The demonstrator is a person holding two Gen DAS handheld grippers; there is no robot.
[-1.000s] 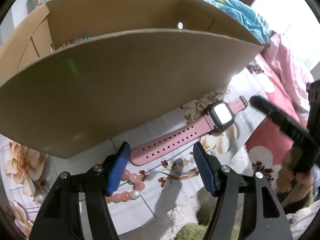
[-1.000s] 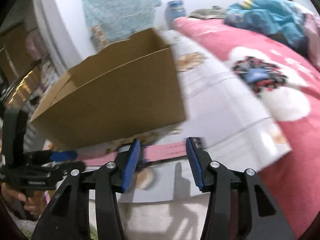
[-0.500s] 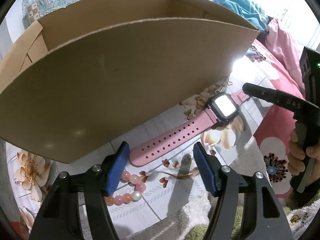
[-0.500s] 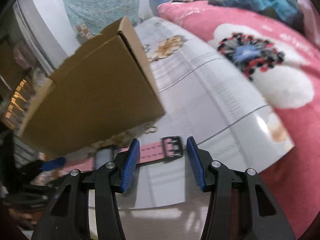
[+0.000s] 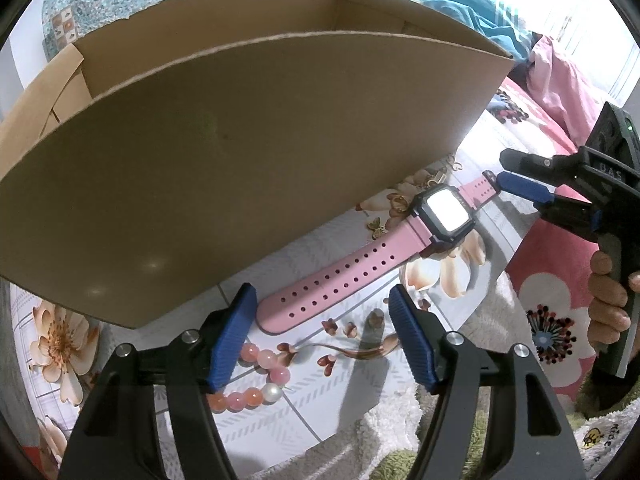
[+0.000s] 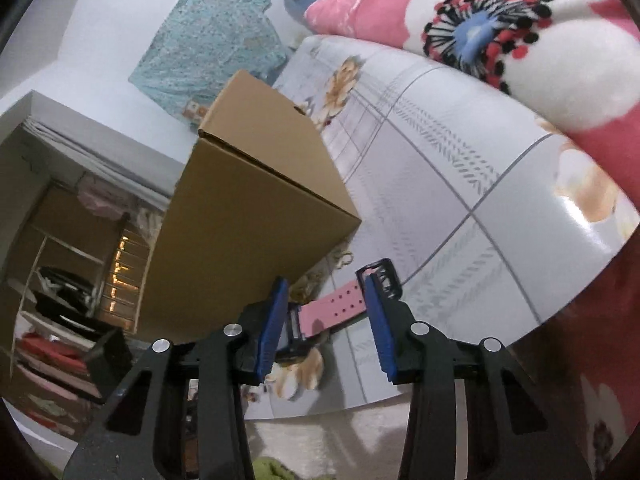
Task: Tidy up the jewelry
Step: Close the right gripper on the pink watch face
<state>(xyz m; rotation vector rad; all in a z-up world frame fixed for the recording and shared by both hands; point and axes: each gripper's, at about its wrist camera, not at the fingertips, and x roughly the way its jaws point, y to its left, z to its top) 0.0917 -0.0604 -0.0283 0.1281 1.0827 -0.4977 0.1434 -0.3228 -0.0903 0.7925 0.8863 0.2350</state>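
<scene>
**Q:** Starting at the fingers, what do they hold?

**A:** Nothing yet. The right gripper (image 6: pixel 326 294) has its blue pads on either side of the buckle end of a pink watch (image 6: pixel 344 304), and its jaws have just been closing, but a gap shows between the pads and the strap, so the strap lies between them ungripped. The left gripper (image 5: pixel 320 336) stands wide open, with nothing between its pads. It hovers just above the free, holed end of the strap (image 5: pixel 332 284).

**Q:** Where does the watch lie?

**A:** Flat and stretched out on a glossy sheet (image 5: pixel 312 412) printed with grey lines and flowers. Its dark square face (image 5: pixel 444 212) points up, bright with glare. The holed strap runs toward the left gripper; the short buckle strap runs toward the right one, which enters the left view from the right, with a hand (image 5: pixel 608 300) on its handle.

**Q:** What else lies nearby?

**A:** A bracelet (image 5: pixel 256 380) of pink and peach beads with one pearl-white bead lies on the sheet just beside the left pad, partly hidden under it. A small gold butterfly charm (image 5: pixel 376 227) sits near the watch face. A big open cardboard box (image 5: pixel 240 160) stands right behind the watch. A pink flowered blanket (image 6: pixel 500 28) borders the sheet on the far side.
</scene>
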